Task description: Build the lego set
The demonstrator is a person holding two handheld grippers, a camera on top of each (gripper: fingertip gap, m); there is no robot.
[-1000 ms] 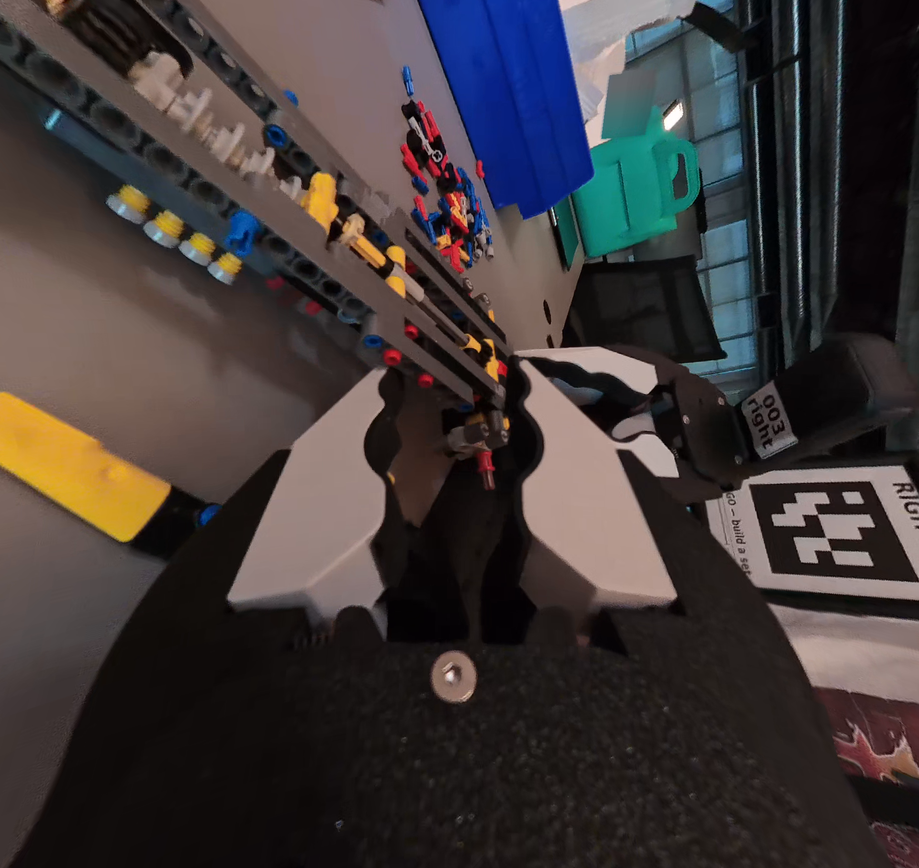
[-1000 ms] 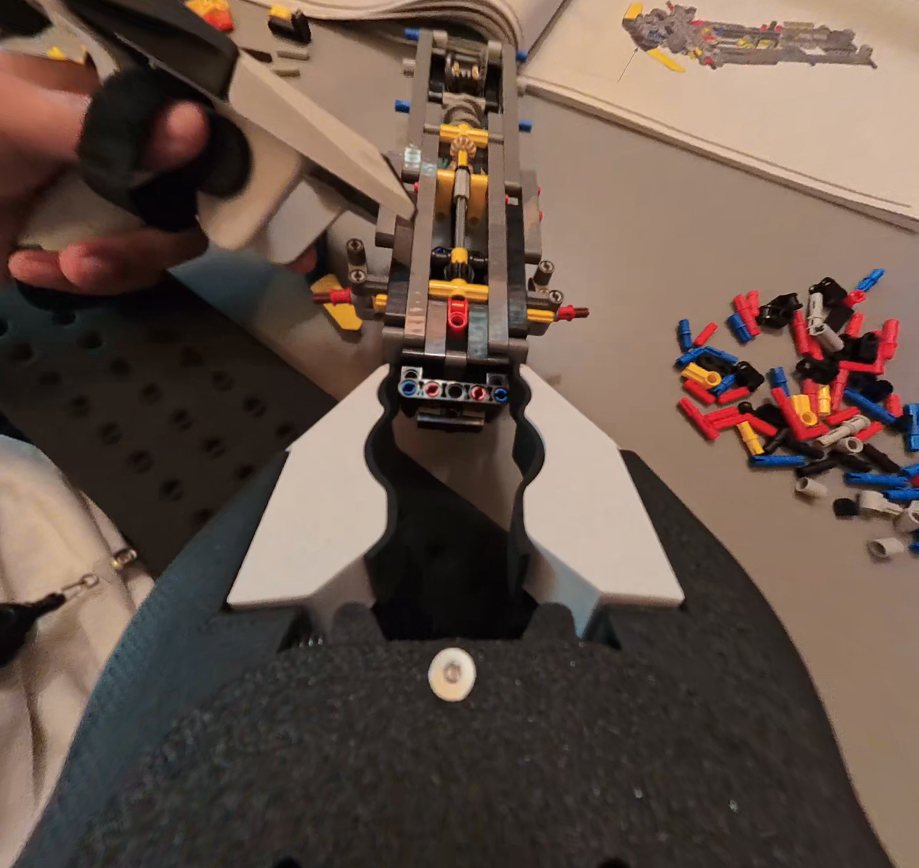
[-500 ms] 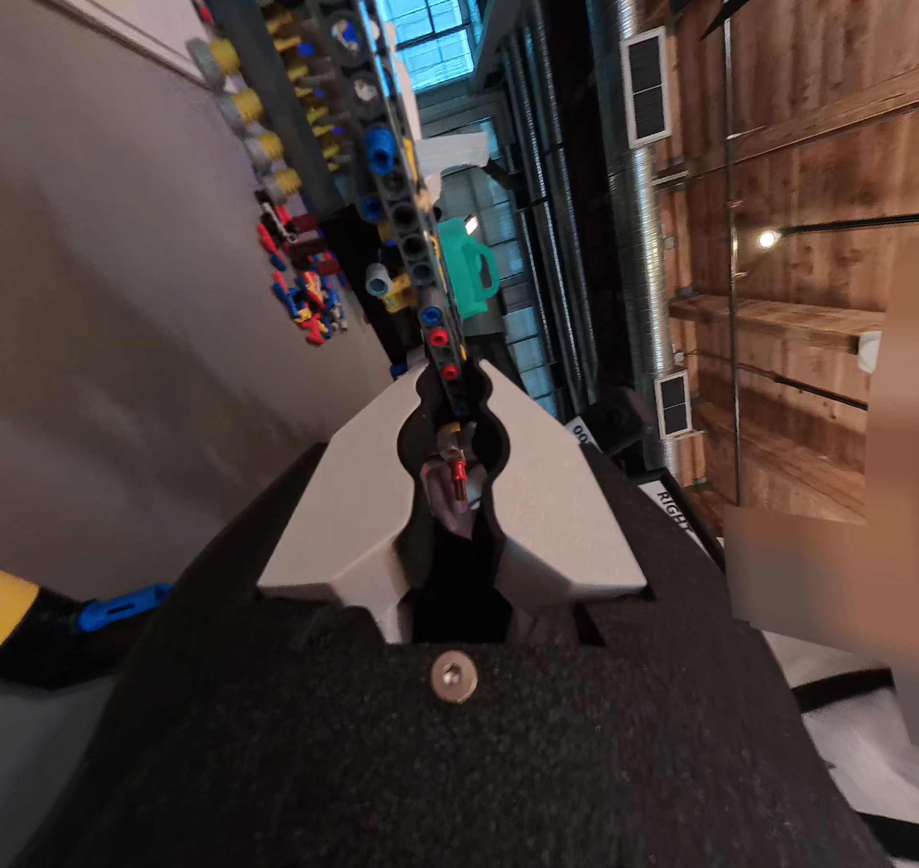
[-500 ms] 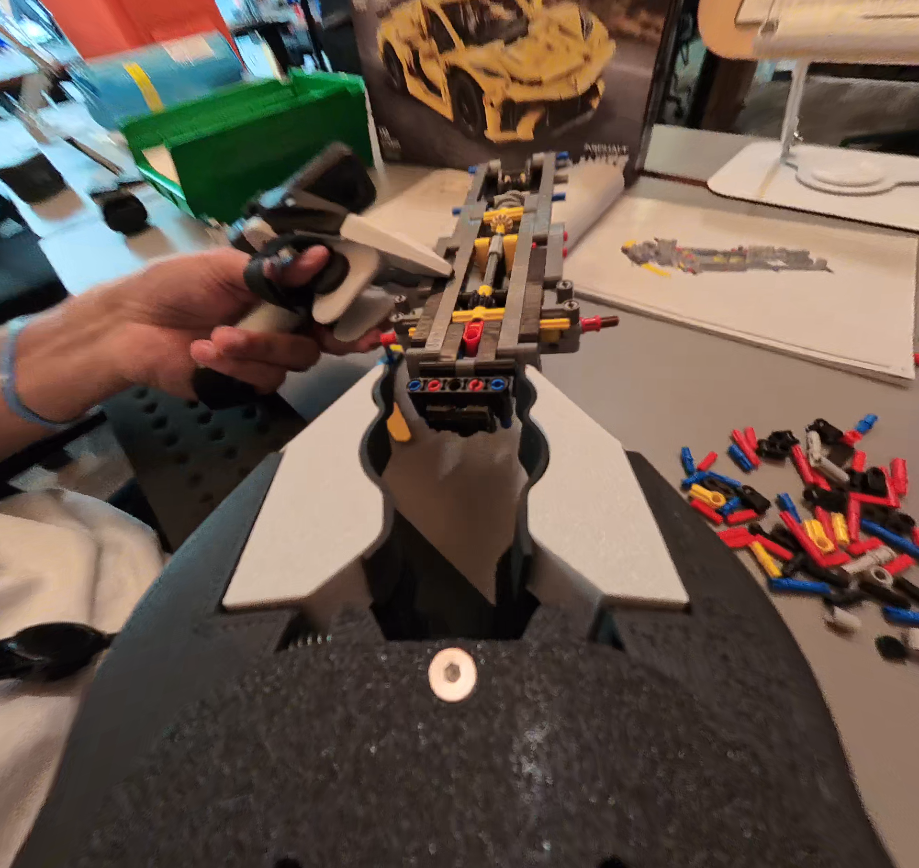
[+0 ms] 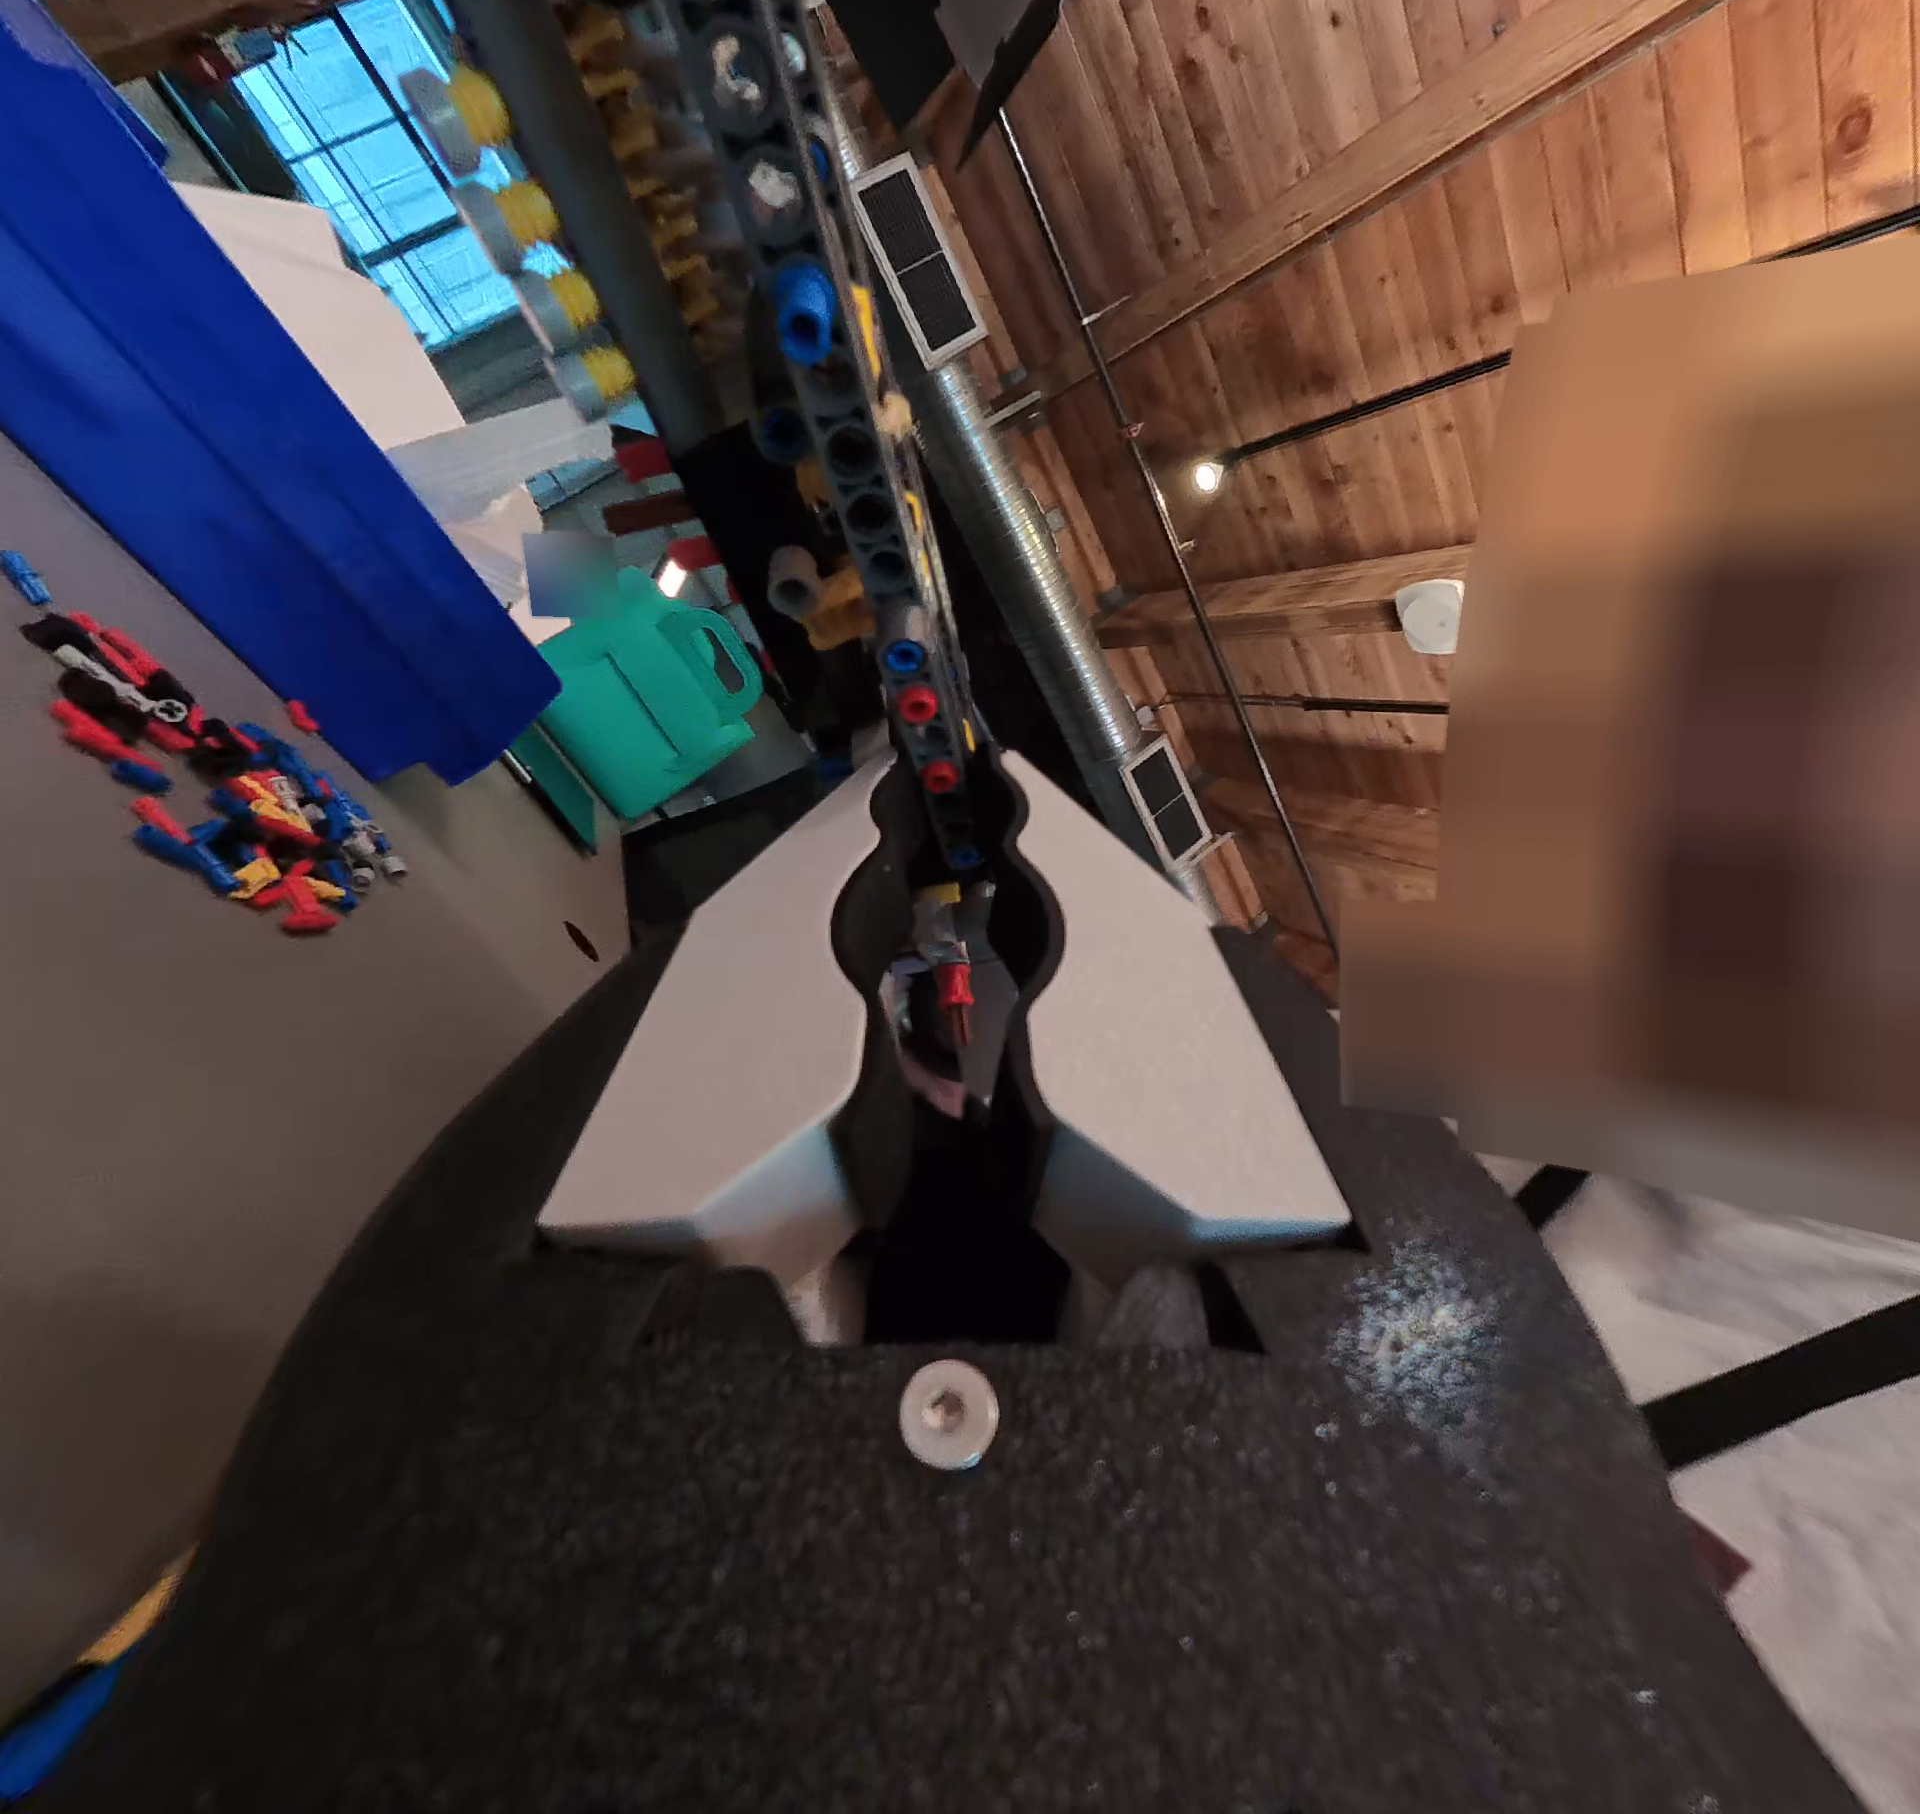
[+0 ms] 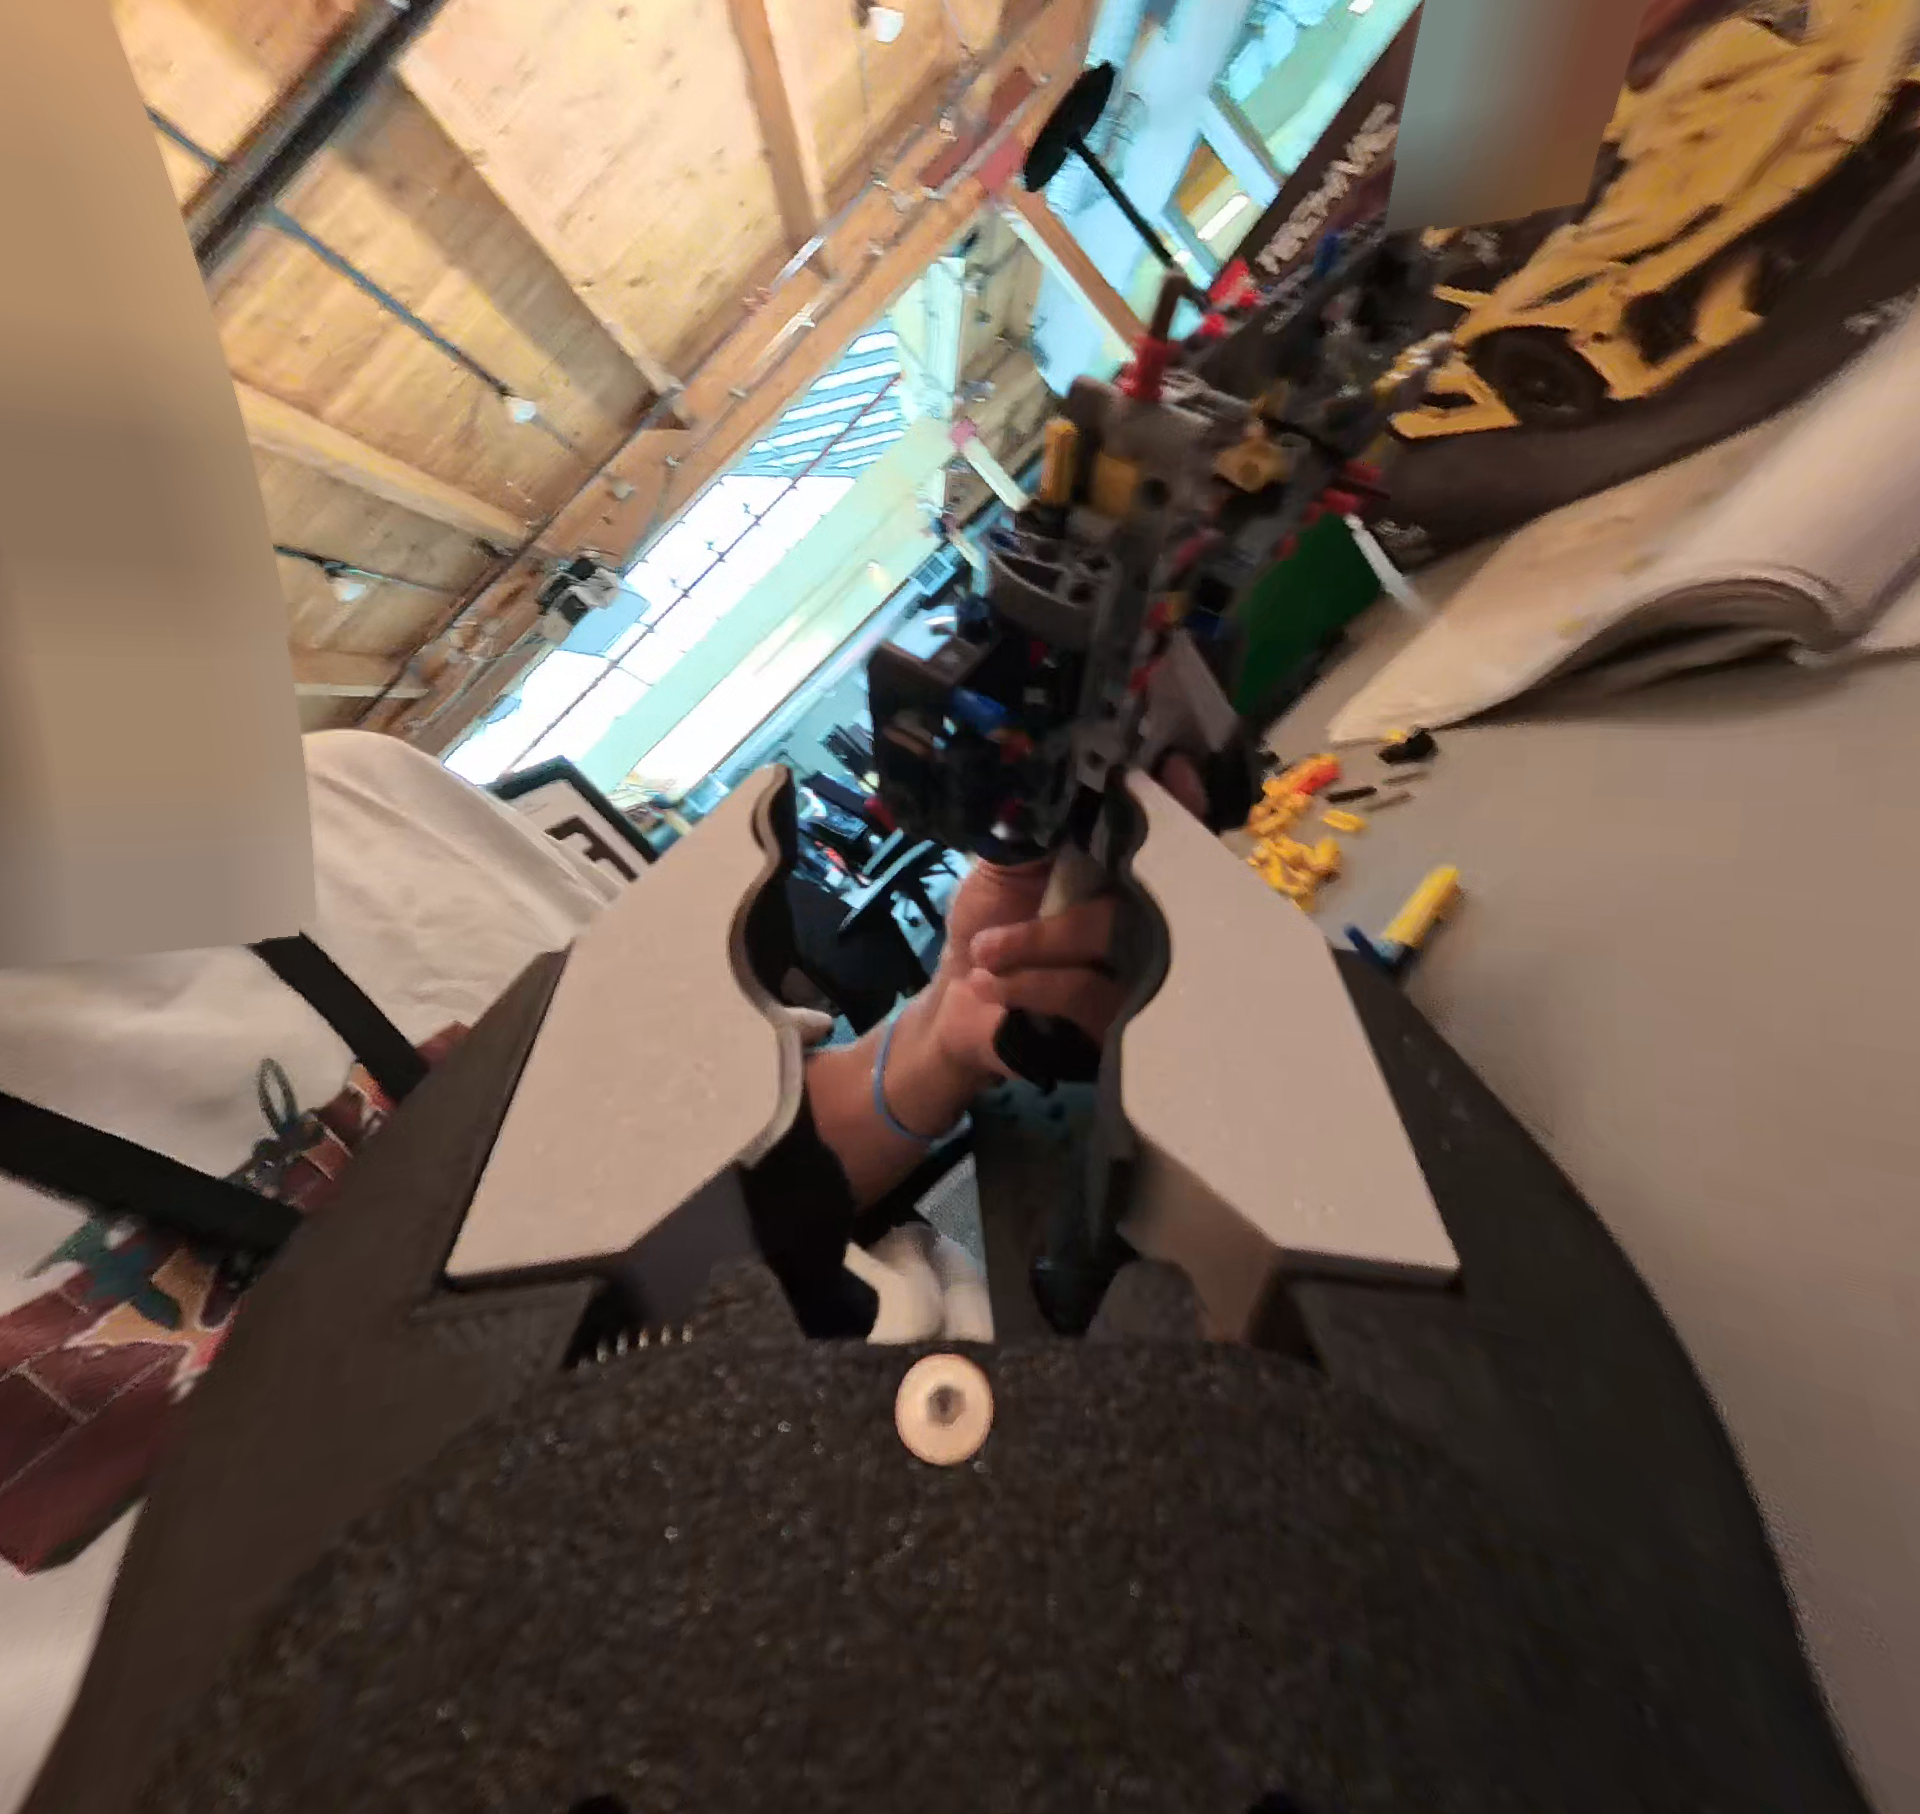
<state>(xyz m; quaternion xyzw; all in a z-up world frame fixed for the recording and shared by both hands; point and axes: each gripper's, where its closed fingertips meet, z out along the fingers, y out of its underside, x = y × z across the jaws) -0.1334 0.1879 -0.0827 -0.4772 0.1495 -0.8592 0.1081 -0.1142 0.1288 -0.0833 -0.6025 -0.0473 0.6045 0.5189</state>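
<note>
The long dark grey lego chassis (image 5: 831, 414), with yellow, red and blue pins, is held up in the air on edge. My left gripper (image 5: 940, 788) is shut on its lower end, and the beam runs up and away from the fingertips. In the right wrist view the chassis (image 6: 1101, 569) stands just ahead of my right gripper (image 6: 956, 798), close to the right finger. The right jaws stand wide apart with a gap on the left side. The left gripper's finger (image 6: 1195, 694) and the hand (image 6: 997, 995) holding it show behind.
A pile of loose red, blue and black pins (image 5: 229, 798) lies on the grey table (image 5: 208, 1089) beside a blue bin (image 5: 208, 414). An open instruction book (image 6: 1558, 621), the set's box (image 6: 1558, 310), yellow pieces (image 6: 1299, 839) and a yellow tool (image 6: 1423, 907) are at the right. The grippers' ends are close to 7 centimetres from one another.
The chassis has been lifted off the table and turned on edge. Both views have swung up toward the ceiling. The right gripper, which clamped the chassis end, now stands open around it.
</note>
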